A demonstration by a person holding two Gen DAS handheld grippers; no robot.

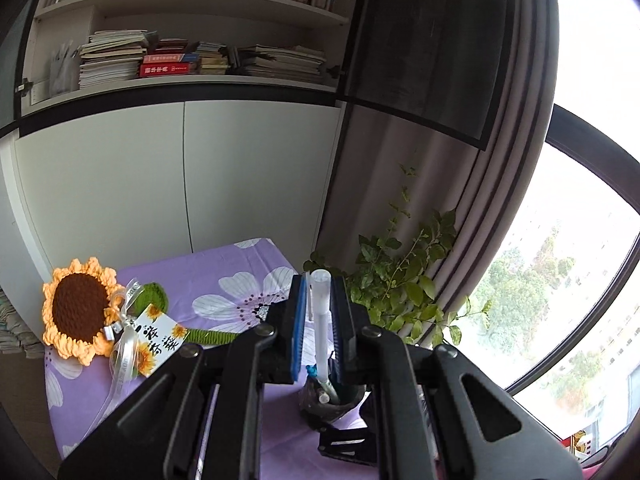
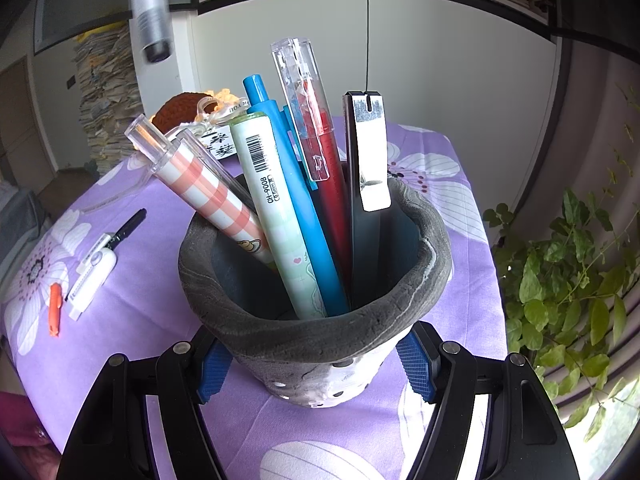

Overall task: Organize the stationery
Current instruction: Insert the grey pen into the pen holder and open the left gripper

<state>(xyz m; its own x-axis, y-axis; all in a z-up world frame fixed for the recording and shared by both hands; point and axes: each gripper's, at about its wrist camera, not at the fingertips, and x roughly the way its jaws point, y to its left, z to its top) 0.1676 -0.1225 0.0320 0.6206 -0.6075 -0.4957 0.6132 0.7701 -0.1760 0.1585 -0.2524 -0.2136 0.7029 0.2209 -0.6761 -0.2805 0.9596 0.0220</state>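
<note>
My left gripper [image 1: 319, 304] is shut on a translucent white pen [image 1: 321, 320], held upright above the grey pen holder [image 1: 332, 402]; the pen's lower end also shows in the right wrist view [image 2: 151, 16], high at upper left. My right gripper [image 2: 316, 372] is shut on the grey pen holder [image 2: 320, 332], one blue pad on each side. The holder contains several pens: a checked orange one [image 2: 208, 192], a pale green one [image 2: 276, 216], a blue one [image 2: 296, 208], a red one [image 2: 324, 152] and a black one [image 2: 366, 200].
On the purple flowered tablecloth [image 2: 140, 280] lie a white correction tape [image 2: 92, 276], a black pen [image 2: 128, 228] and an orange pen cap [image 2: 55, 308]. A crochet sunflower [image 1: 80, 308] lies at the back left. A green plant [image 1: 404, 284] stands to the right by the window.
</note>
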